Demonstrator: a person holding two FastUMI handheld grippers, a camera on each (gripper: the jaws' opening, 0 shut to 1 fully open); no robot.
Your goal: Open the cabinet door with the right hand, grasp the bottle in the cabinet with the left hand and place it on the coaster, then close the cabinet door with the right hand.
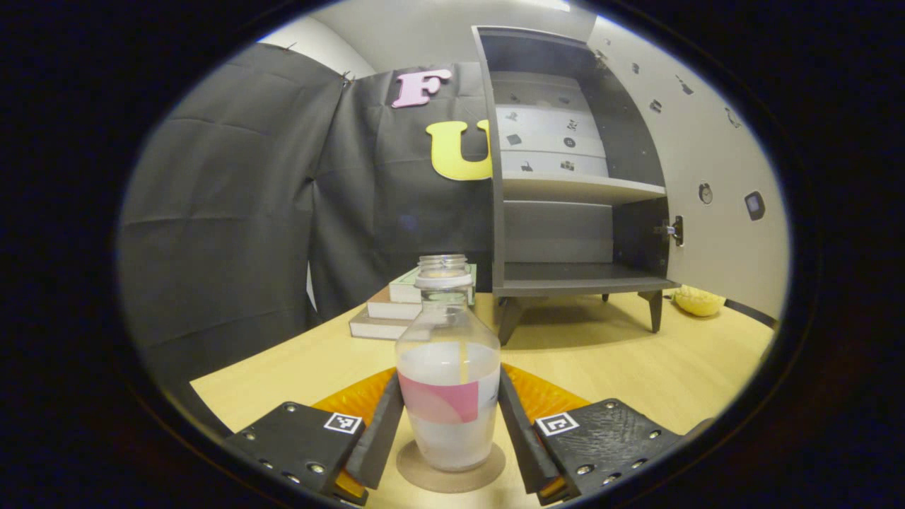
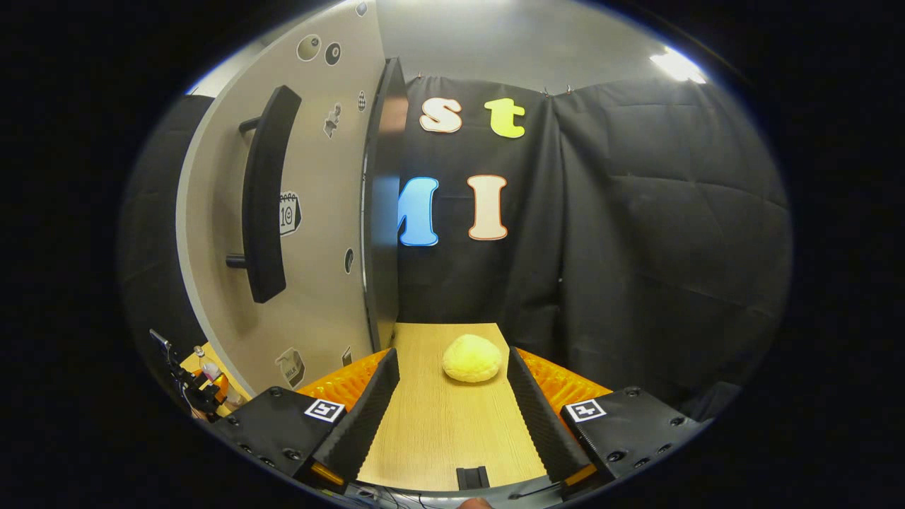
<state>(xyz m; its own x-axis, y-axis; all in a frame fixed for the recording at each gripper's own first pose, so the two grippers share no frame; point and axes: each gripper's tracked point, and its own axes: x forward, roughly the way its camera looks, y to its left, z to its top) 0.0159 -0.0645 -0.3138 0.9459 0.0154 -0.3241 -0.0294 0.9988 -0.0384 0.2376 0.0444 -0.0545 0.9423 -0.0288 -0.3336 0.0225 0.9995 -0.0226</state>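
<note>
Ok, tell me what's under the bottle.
The bottle stands on a round brown coaster, which lies on the wooden table. Only the coaster's rim shows; its middle is covered by the bottle's base.

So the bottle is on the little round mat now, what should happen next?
Probably the left gripper should let go and back away. The bottle already stands upright on the coaster, with the fingers close on both sides. The cabinet door is wide open, and the right gripper is open beside it, so it can push the door shut afterwards.
</note>
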